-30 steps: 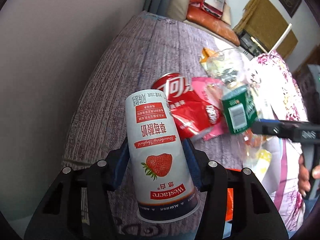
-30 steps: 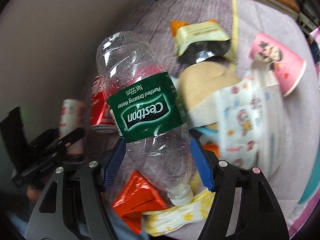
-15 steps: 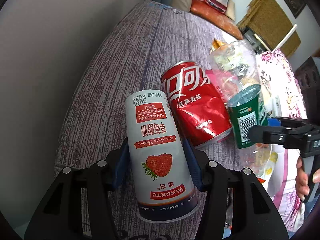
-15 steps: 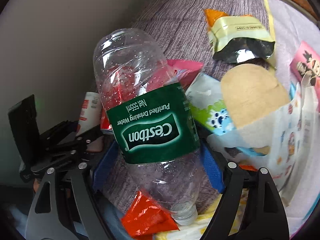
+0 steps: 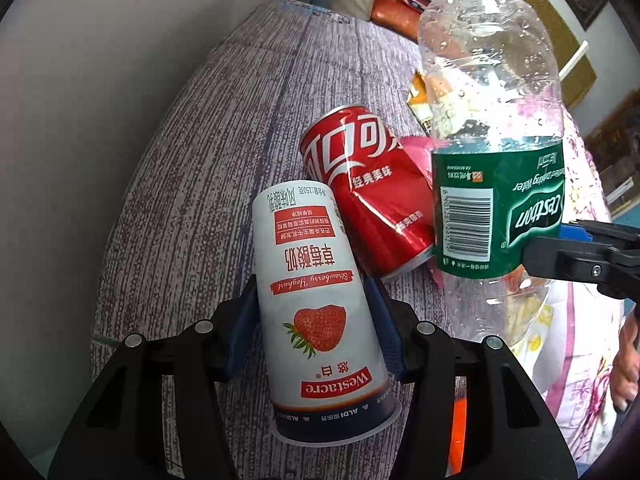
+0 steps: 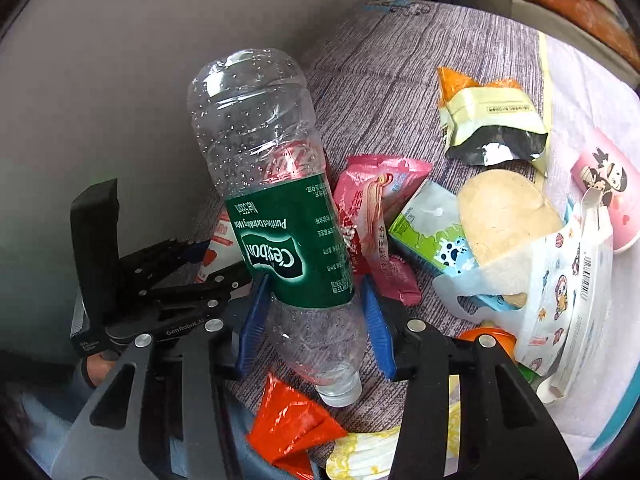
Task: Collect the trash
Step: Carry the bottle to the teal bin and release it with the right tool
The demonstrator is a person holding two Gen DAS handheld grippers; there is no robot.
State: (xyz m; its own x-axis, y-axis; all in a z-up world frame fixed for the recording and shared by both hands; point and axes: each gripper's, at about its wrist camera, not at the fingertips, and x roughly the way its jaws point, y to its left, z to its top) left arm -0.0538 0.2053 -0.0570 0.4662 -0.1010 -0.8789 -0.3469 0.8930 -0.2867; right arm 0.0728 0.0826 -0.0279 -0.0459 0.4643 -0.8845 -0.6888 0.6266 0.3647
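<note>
Our left gripper (image 5: pixel 316 336) has its blue pads pressed on both sides of the strawberry yoghurt cup (image 5: pixel 320 312), about half spread; the cup sits mouth toward us, base pointing away, clear of the grey cloth (image 5: pixel 208 168). We judge the mid-body grip suits a light tapered cup: less chance of it sliding out. Our right gripper (image 6: pixel 316 316) has just been closing, and its pads now pinch the water bottle (image 6: pixel 280 216) just below the green label; the wall looks squeezed in there. The bottle is empty bar droplets, cap end toward us, base tilted up and away. Taking the red cola can (image 5: pixel 368 196) as landmark: the cup is held just in front of it, the bottle just to its right and above, partly overlapping it in the left wrist view. The can lies on its side on the cloth, dented. Behind and right of the can: pink wrapper (image 6: pixel 376 200), green-and-white carton (image 6: pixel 428 232), torn silver-lined snack bag (image 6: pixel 492 128), pink paper cup (image 6: pixel 608 188) furthest. Nearer us than the can: orange wrapper (image 6: pixel 292 424). No bin visible; both items lifted, plenty of litter yet to gather, we judge
</note>
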